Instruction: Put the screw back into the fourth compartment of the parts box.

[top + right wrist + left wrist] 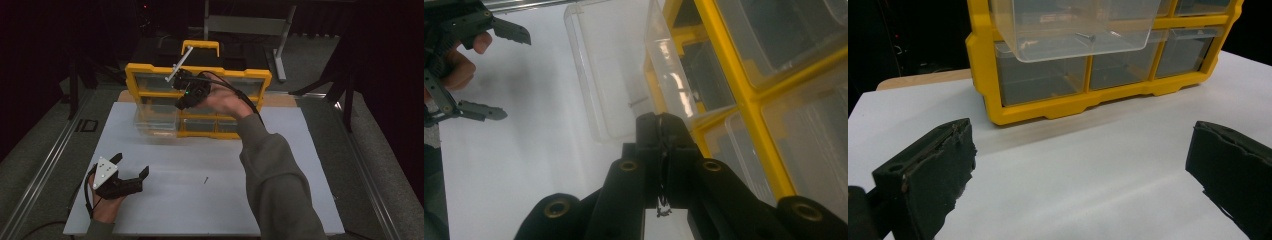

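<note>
A yellow organizer (131,80) stands at the far side of the white desk (280,200), one clear drawer (155,120) pulled out with a screw (1086,36) inside. The right claw (181,104), clenched with no visible catch, hangs over that drawer. The left claw (132,167) rests released at the near left. Another screw (205,179) lies mid-desk. A knock could tip the drawer out, spilling its screw. No readable writing appears.

Clear plastic drawer (156,119) sticking out from the left column of the yellow organizer (134,75), pulled well forward, hanging level over the white counter (200,200). One small dark screw (1086,36) lying inside on the drawer floor. Second small screw (205,180) lying loose mid-counter, well apart.
</note>
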The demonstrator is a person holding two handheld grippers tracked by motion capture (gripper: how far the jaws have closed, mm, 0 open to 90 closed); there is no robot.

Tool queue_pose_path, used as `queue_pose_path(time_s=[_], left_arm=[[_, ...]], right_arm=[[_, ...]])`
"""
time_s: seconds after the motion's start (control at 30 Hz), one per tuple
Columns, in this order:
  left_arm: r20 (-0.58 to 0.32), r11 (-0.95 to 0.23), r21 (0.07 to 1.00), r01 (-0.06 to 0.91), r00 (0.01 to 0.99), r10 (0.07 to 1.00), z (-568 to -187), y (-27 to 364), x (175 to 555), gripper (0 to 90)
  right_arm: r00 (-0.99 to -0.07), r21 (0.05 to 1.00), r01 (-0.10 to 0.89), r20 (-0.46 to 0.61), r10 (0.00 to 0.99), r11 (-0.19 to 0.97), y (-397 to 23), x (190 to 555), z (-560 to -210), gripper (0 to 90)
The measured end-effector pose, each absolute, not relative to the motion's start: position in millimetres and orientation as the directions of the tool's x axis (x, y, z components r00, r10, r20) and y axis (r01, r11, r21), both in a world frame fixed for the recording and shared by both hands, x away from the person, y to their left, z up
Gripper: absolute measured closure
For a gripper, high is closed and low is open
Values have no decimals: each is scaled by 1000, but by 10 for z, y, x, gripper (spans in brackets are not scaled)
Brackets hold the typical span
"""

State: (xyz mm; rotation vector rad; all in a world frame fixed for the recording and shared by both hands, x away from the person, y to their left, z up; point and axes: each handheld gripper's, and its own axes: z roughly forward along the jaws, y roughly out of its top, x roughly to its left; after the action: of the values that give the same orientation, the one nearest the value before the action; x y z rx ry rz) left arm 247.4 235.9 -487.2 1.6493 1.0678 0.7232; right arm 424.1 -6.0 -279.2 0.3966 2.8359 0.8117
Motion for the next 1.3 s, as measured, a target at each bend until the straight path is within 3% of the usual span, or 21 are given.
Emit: queue_pose_path(time_s=[0.93, 0.97, 1.0, 1.03, 1.07, 1.1, 1.13, 1.3], left_arm=[[-43, -98, 949, 300, 429, 902, -4861, 2376, 2464, 3], [-46, -95, 949, 301, 428, 903, -4862, 2377, 2468, 3], [-46, -96, 949, 302, 429, 902, -4865, 2379, 2471, 3], [-43, -99, 948, 304, 429, 902, -4868, 2381, 2470, 3], [-42, -100, 947, 304, 429, 902, -4868, 2381, 2468, 3], [-43, -96, 950, 298, 428, 903, -4858, 2384, 2462, 3], [-43, -96, 950, 298, 428, 903, -4858, 2384, 2462, 3], [-40, -101, 948, 302, 428, 903, -4865, 2373, 2462, 3]], right_arm=[[-945, 527, 212, -104, 310, 823, 292, 4270, -2863, 870], [-934, 526, 226, -122, 336, 820, 312, 4283, -2872, 658], [-934, 526, 226, -122, 336, 820, 312, 4283, -2872, 658], [-932, 550, 239, -100, 347, 800, 298, 4285, -2861, 531], [-932, 550, 239, -100, 347, 800, 298, 4285, -2861, 531], [-922, 552, 242, -125, 367, 798, 288, 4271, -2871, 427], [-919, 547, 251, -125, 374, 799, 277, 4272, -2873, 378], [-905, 556, 261, -144, 400, 789, 224, 4244, -2897, 261]])
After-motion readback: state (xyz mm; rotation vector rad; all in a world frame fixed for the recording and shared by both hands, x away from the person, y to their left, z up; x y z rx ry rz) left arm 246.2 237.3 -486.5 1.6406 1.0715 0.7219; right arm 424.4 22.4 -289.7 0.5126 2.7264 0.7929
